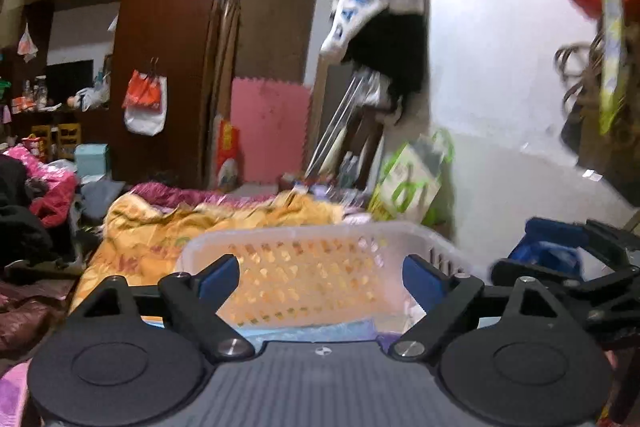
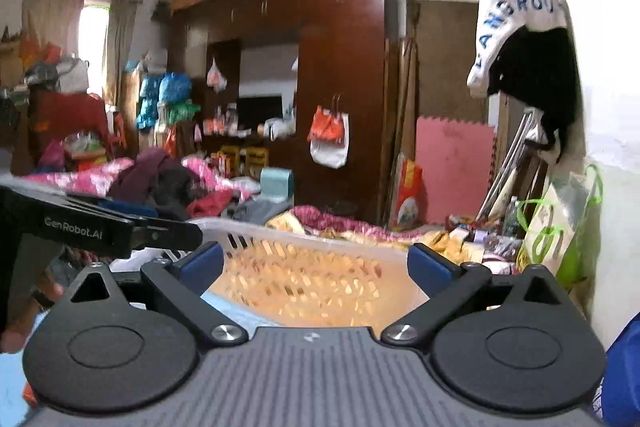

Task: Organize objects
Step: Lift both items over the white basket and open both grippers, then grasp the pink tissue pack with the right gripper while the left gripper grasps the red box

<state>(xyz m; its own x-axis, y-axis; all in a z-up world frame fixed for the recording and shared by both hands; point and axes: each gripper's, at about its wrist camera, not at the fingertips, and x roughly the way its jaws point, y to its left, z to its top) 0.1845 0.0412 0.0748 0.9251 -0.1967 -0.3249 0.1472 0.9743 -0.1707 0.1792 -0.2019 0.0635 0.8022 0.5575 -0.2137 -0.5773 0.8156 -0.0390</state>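
The white perforated basket (image 1: 316, 267) sits on the bed, on an orange patterned blanket (image 1: 168, 227), straight ahead at 12 o'clock of both tools. The left tool (image 1: 320, 277) has its blue pads spread wide, nothing between them. The right tool (image 2: 316, 261) is likewise spread and empty. In the right wrist view the left tool shows at 9 o'clock, beside the basket's rim (image 2: 256, 227).

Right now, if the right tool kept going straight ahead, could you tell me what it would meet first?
Most likely the white plastic basket, which sits straight ahead between the open fingers of the right tool; the yellow blanket lies beyond it. Depth is hard to judge.
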